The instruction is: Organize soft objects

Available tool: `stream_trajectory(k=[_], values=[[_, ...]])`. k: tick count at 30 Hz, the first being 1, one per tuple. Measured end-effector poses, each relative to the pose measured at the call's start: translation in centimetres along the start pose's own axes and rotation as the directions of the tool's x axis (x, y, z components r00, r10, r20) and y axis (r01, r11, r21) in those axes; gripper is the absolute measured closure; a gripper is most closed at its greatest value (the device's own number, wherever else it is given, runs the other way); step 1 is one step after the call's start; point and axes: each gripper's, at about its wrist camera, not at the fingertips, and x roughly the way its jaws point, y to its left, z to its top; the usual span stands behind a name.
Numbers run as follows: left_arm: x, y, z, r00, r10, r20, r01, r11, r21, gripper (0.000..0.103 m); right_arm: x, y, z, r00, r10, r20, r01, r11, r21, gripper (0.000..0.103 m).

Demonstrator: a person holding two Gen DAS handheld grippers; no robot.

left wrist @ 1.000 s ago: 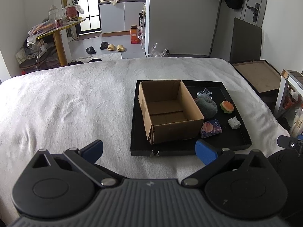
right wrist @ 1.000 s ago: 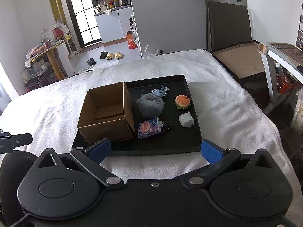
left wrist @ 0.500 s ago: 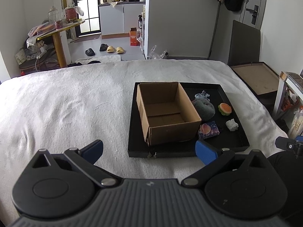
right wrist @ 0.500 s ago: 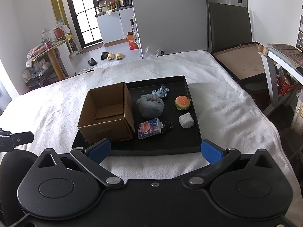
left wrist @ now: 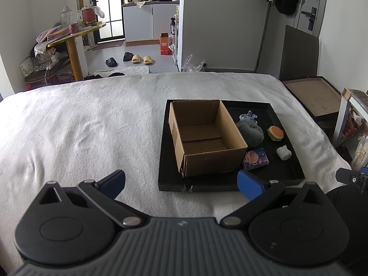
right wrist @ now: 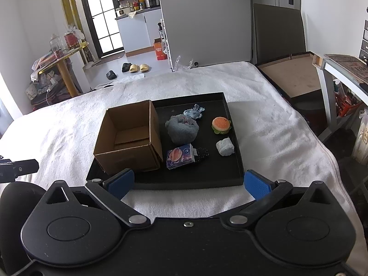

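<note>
Left wrist view: the left claw (left wrist: pixel 180 181) hangs above a bed covered in a white blanket (left wrist: pixel 80 133), its blue pads spread wide and gripping nothing. Ahead lies a black tray (left wrist: pixel 230 185) holding an open cardboard box (left wrist: pixel 207 138), which looks empty inside. Right of the box, on the tray floor, sit a grey plush (left wrist: pixel 251 132), a small blue toy (left wrist: pixel 248 116), a burger toy (left wrist: pixel 275 133), a tissue pack (left wrist: pixel 255 158) and a white lump (left wrist: pixel 284 153).

Right wrist view: the right claw (right wrist: pixel 188 184) is also fully open and holds nothing, poised just short of the tray's near edge. All five soft things lie loose on the tray beside the box (right wrist: pixel 128 142), none inside it.

Judging from this, the sorting has not begun; every item is left to place, presumably into the box
</note>
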Motion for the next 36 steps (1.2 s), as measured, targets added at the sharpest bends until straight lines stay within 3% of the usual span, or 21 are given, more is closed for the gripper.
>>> stream_trajectory(k=[19,36], values=[[1.0,0.7,0.2,1.000,0.004,-0.011,-0.004,1.000,-0.015,0.000,0.8,0.3,0.2,1.000,-0.011,-0.025,0.010,1.000,-0.015,0.000],[5.3,0.3,1.3,0.998,-0.001,-0.070,0.001,1.000,-0.009,0.000,4.4,0.0,1.0,0.997,-0.032,-0.077,0.031,0.999,-0.009,0.000]])
